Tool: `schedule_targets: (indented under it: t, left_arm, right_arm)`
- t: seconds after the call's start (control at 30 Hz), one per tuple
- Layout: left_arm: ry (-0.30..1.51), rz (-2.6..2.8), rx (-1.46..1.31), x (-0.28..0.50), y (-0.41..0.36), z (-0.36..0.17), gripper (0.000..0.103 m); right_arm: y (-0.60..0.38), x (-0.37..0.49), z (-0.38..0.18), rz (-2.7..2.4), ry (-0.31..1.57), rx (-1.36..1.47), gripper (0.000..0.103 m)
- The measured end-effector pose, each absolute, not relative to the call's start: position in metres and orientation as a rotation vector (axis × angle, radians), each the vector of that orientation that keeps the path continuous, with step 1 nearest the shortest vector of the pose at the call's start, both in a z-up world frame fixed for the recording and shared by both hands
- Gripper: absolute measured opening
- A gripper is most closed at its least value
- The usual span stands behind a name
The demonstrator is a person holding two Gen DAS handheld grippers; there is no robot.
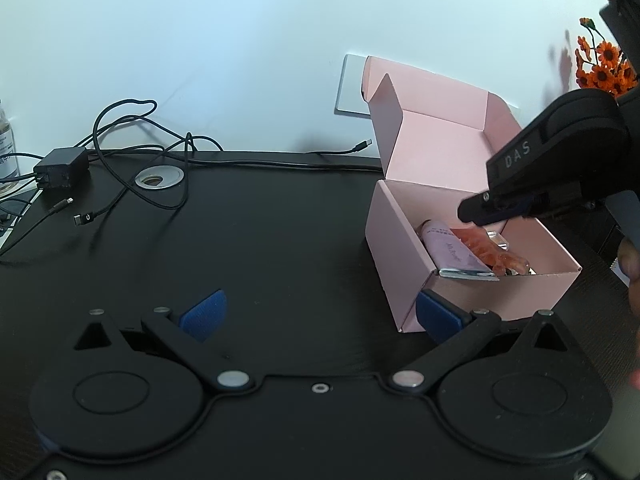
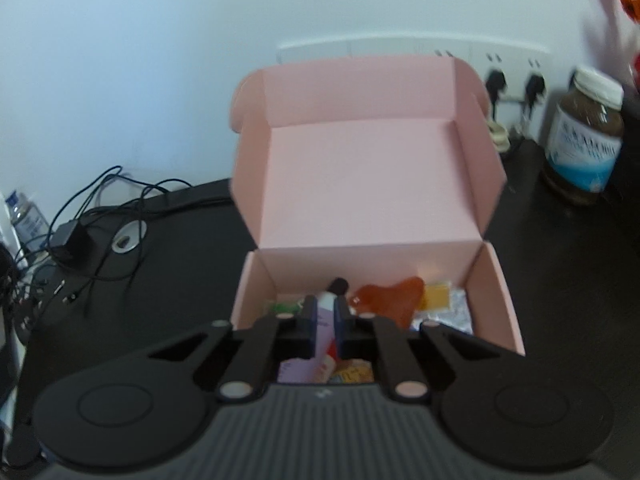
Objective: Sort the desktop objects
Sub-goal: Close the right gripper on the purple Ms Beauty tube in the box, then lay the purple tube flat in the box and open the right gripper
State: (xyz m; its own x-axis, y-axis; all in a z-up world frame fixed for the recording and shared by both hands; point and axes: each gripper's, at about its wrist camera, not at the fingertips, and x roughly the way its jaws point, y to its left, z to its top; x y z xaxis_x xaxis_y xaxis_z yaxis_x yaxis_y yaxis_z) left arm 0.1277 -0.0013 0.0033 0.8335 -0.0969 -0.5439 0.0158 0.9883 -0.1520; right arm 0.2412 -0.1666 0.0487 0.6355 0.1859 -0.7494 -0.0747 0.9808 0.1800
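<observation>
The right gripper (image 2: 324, 320) hangs over the open pink box (image 2: 256, 280), its fingers closed on a slim pink tube (image 2: 326, 308) with a dark cap. The tube looks light, smooth and somewhat squashy; a grip at mid-body appears soundest. The left gripper (image 1: 320, 312) rests with fingers spread wide and empty, one pad just beside the box corner.

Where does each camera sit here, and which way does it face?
Left wrist: on the left gripper, low over the black desk, facing the wall; its open fingers, the right gripper and part of a hand show.
Right wrist: on the right gripper, tilted down into the pink box, fingers closed on a tube.
Shared: pink box, charger with cables, wall.
</observation>
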Motion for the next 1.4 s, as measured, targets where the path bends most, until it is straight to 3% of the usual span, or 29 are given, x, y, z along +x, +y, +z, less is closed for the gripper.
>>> schedule_targets:
  t: [0.17, 0.3, 0.53, 0.6, 0.67, 0.83, 1.0, 1.2, 1.4]
  left_arm:
    - [0.581, -0.062, -0.141, 0.127, -0.002, 0.003, 0.103]
    - [0.580, -0.064, -0.137, 0.127, -0.003, 0.003, 0.103]
    - [0.582, -0.065, -0.141, 0.127, -0.003, 0.003, 0.103]
    - [0.581, -0.066, -0.139, 0.127, -0.003, 0.003, 0.103]
    - [0.580, -0.067, -0.139, 0.126, -0.003, 0.003, 0.103]
    - [0.580, -0.067, -0.146, 0.126, -0.002, 0.004, 0.103]
    - [0.579, -0.069, -0.141, 0.126, -0.003, 0.004, 0.103]
    - [0.581, -0.068, -0.141, 0.126, -0.003, 0.003, 0.103]
    - [0.582, -0.070, -0.136, 0.126, -0.003, 0.003, 0.103]
  right_arm:
    - [-0.171, 0.241, 0.038, 0.183, 0.937, 0.188, 0.015]
    - [-0.167, 0.240, 0.036, 0.210, 0.957, 0.222, 0.037]
    - [-0.159, 0.238, 0.030, 0.194, 0.952, 0.189, 0.040]
    - [-0.158, 0.240, 0.027, 0.177, 0.958, 0.186, 0.047]
    - [-0.154, 0.241, 0.024, 0.173, 0.964, 0.174, 0.048]
    - [-0.143, 0.232, 0.029, 0.165, 0.892, 0.080, 0.036]
    - [-0.140, 0.223, 0.045, 0.176, 0.840, 0.026, 0.015]
    - [-0.150, 0.223, 0.052, 0.196, 0.854, 0.040, 0.013]
    - [-0.137, 0.223, 0.048, 0.172, 0.787, -0.179, 0.009]
